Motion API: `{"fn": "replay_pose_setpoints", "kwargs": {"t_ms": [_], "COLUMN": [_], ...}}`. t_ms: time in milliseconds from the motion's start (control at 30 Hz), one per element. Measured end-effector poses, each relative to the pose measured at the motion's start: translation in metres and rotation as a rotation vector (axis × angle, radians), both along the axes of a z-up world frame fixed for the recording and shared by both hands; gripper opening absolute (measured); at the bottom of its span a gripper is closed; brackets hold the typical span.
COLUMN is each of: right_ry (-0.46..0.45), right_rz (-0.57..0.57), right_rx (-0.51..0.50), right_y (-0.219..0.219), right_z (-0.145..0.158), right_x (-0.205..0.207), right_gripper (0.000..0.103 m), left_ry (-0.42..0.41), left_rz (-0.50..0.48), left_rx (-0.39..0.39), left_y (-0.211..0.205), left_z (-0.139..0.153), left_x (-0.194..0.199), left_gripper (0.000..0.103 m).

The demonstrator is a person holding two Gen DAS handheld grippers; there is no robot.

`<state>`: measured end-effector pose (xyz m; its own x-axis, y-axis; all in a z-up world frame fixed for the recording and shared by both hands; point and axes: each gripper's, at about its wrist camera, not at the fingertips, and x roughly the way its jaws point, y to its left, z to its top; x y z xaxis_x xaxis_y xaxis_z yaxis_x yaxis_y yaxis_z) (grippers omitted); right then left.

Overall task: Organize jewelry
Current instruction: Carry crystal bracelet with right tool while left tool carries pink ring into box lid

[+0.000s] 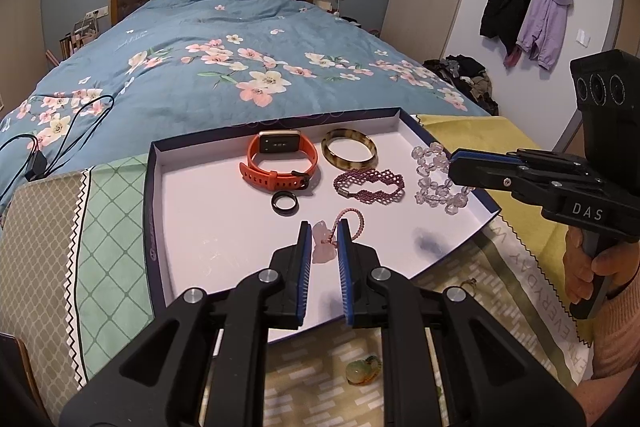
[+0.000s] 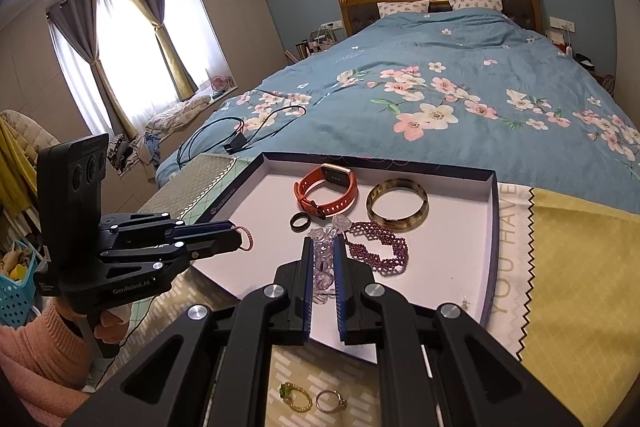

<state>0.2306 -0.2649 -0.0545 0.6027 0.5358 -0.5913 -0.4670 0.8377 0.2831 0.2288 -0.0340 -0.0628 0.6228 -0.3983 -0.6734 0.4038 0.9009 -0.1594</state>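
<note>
Both grippers are over the shallow box lid (image 1: pixel 156 211) at the foot of the bed. The left gripper (image 1: pixel 323 231) has its blue pads closed around a pale pink stone pendant (image 1: pixel 323 247), its pink beaded cord (image 1: pixel 354 217) looping out past the tips at the near edge of the tray. The right gripper (image 2: pixel 322 247) brackets a clear crystal bead bracelet (image 2: pixel 322 267); the pads sit tight beside the beads, though I can't tell if they're truly pinching.

The pendant looks small, hard and glossy, so likely slippery; grip across its body, not the limp cord. The bracelet should flop and sag, so pinch one fat bead squarely.

Farther in lie an orange watch (image 1: pixel 280 159), an amber bangle (image 1: pixel 349 149), a purple woven bracelet (image 1: pixel 369 185) and a black ring (image 1: pixel 285 203). Two gold rings (image 2: pixel 316 397) wait on the cloth nearest us.
</note>
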Motion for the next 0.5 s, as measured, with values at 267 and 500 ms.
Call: {"fn": "replay_pose_setpoints", "kwargs": {"t_ms": [267,500], "right_ry": [0.023,0.037], "right_rz": [0.003,0.004], "right_rx": [-0.004,-0.011], "right_y": [0.005,0.010], "right_z": [-0.005,-0.010], "right_x": [0.011,0.020], "right_gripper": [0.008,0.008], "left_ry": [0.015,0.029], "left_rz": [0.006,0.009], "left_rx": [0.011,0.027], "left_y": [-0.003,-0.006], "left_z": [-0.005,-0.009], "left_x": [0.011,0.021], "left_gripper": [0.013,0.013]}}
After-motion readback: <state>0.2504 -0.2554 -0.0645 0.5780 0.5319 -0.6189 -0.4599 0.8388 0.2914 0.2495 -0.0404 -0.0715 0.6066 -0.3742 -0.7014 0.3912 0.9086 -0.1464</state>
